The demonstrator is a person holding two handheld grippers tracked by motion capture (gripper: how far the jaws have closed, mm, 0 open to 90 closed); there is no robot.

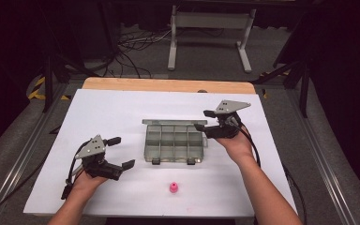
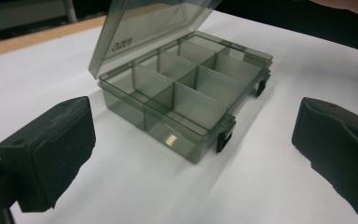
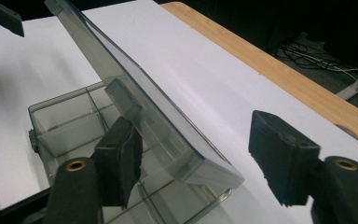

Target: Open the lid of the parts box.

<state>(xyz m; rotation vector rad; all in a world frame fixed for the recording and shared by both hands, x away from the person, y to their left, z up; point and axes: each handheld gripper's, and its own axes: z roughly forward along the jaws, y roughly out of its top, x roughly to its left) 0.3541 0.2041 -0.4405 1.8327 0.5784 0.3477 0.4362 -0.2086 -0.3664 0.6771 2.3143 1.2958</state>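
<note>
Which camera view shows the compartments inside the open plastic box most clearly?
The left gripper view: the box sits between the open jaws, its lid raised, every divider visible. The high view shows the box small, from above, dividers fainter. In the right gripper view the lid crosses in front, so few compartments show.

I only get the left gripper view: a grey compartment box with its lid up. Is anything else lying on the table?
Observer: Yes. A small pink piece lies on the white table, nearer the person than the box and apart from it.
Operator: And why does the lid stay up?
Observer: The right claw is at it. In the right gripper view, the raised lid runs between its open jaws, one jaw on the box side and one outside. I cannot tell whether either pad touches it.
</note>
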